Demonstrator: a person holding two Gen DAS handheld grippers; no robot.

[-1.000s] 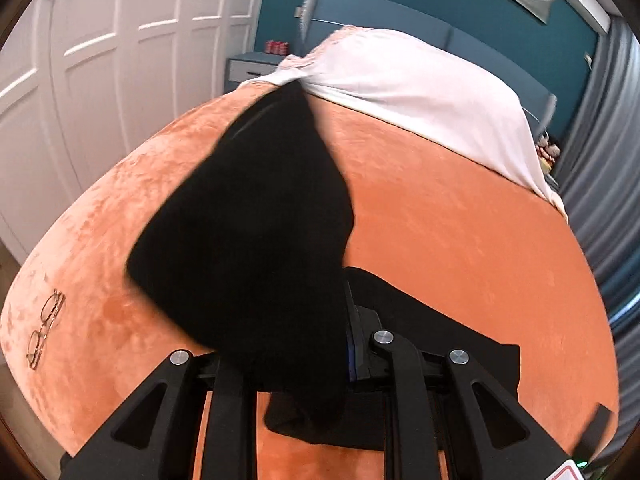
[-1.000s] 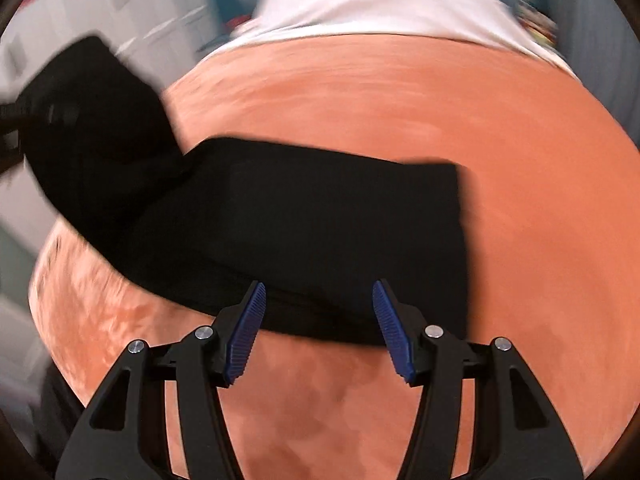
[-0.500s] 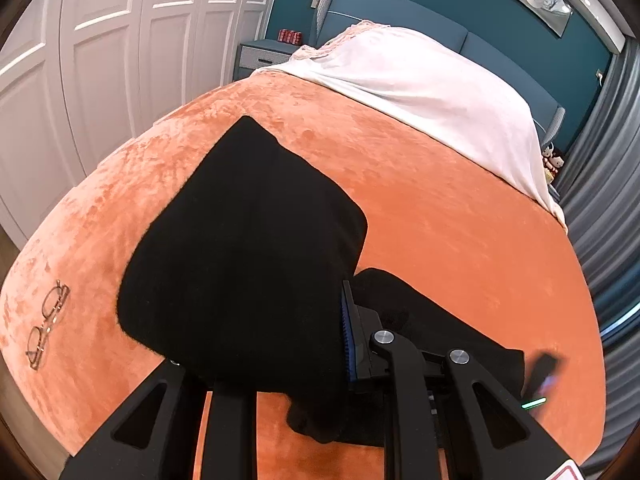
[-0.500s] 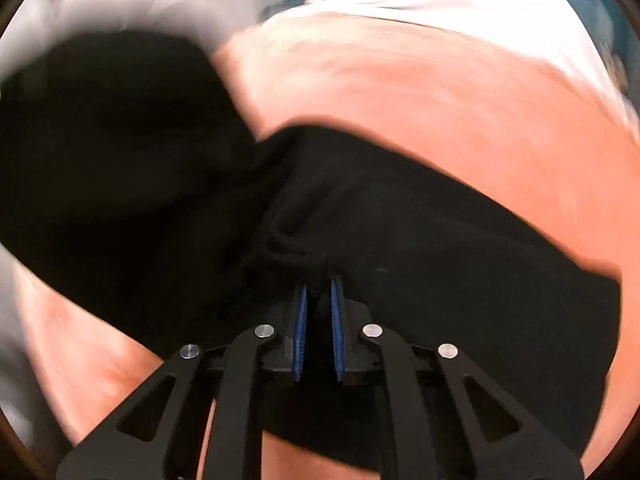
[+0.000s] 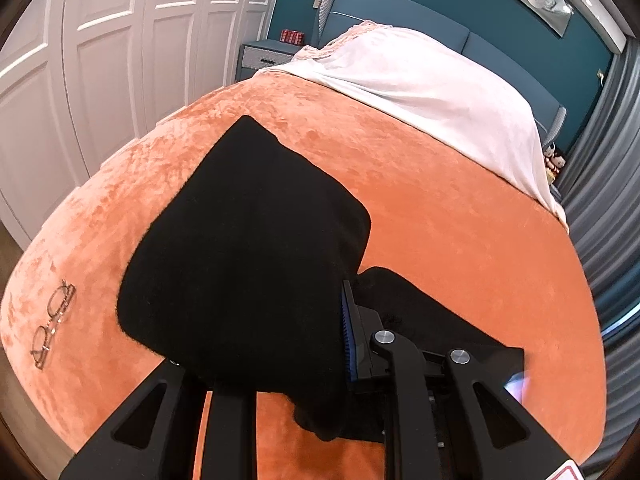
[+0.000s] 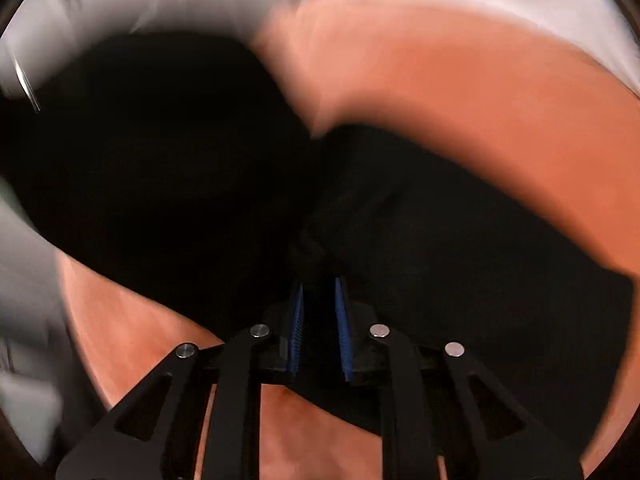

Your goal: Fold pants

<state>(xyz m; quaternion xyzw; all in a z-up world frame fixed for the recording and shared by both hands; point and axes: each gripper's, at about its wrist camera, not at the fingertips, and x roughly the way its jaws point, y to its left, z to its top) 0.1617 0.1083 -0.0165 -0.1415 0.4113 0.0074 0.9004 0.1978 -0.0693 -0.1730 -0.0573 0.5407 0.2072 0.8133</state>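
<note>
Both grippers tilt steeply down, clamped on the black pants (image 5: 248, 248)

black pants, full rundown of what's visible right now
The black pants are plain, matte, soft-looking fabric with a slightly fuzzy edge; no seams or pockets can be made out. One broad flap is lifted and hangs draped over the left gripper, which is shut on it. The rest lies flat on the orange bedspread, running off to the right. In the blurred right wrist view, bunched cloth sits pinched between the right gripper pads, whose jaws have just opened a touch further.
</note>
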